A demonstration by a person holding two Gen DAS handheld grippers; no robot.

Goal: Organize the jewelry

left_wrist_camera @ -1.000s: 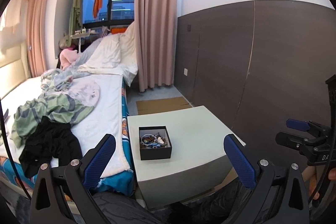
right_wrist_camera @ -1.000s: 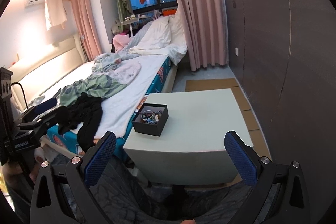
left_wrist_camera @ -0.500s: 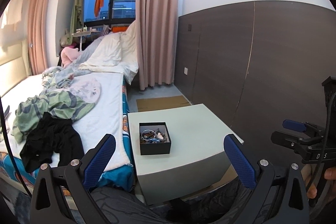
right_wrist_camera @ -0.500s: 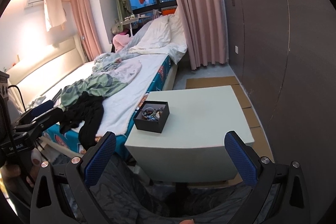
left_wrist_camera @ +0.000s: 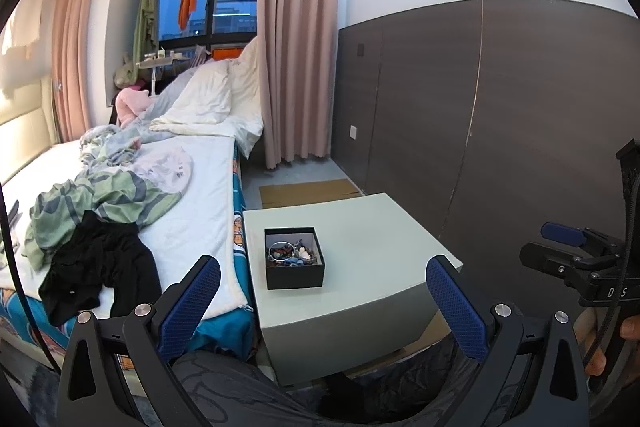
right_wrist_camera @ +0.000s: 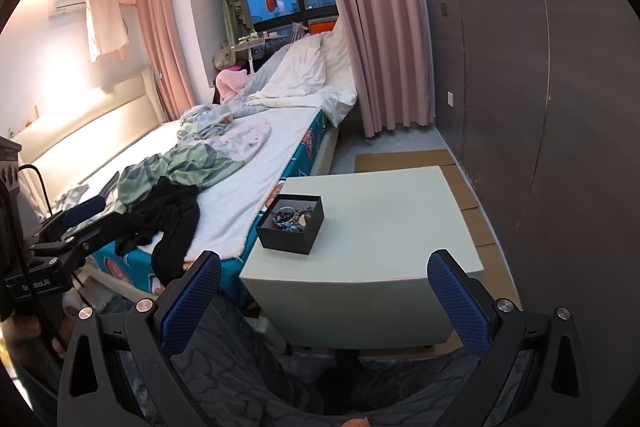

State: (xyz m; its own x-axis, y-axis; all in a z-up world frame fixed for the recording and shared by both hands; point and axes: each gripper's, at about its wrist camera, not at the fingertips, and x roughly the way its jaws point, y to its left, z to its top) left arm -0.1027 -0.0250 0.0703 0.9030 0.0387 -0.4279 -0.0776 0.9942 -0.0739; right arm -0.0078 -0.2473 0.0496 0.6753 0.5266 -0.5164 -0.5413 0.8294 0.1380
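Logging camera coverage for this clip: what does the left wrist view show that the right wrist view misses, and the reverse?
Only the left wrist view: the right gripper at its right edge, held in a hand.
Only the right wrist view: the wall air conditioner with a cloth draped over it, and the left gripper at its left edge.
Both: the open black jewelry box on the pale table, the bed, the pink curtain. Both grippers are open and empty.

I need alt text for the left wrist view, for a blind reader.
An open left hand-held gripper points at a black box of jewelry on a pale bedside table, beside an unmade bed; the right hand-held gripper shows at the edge.
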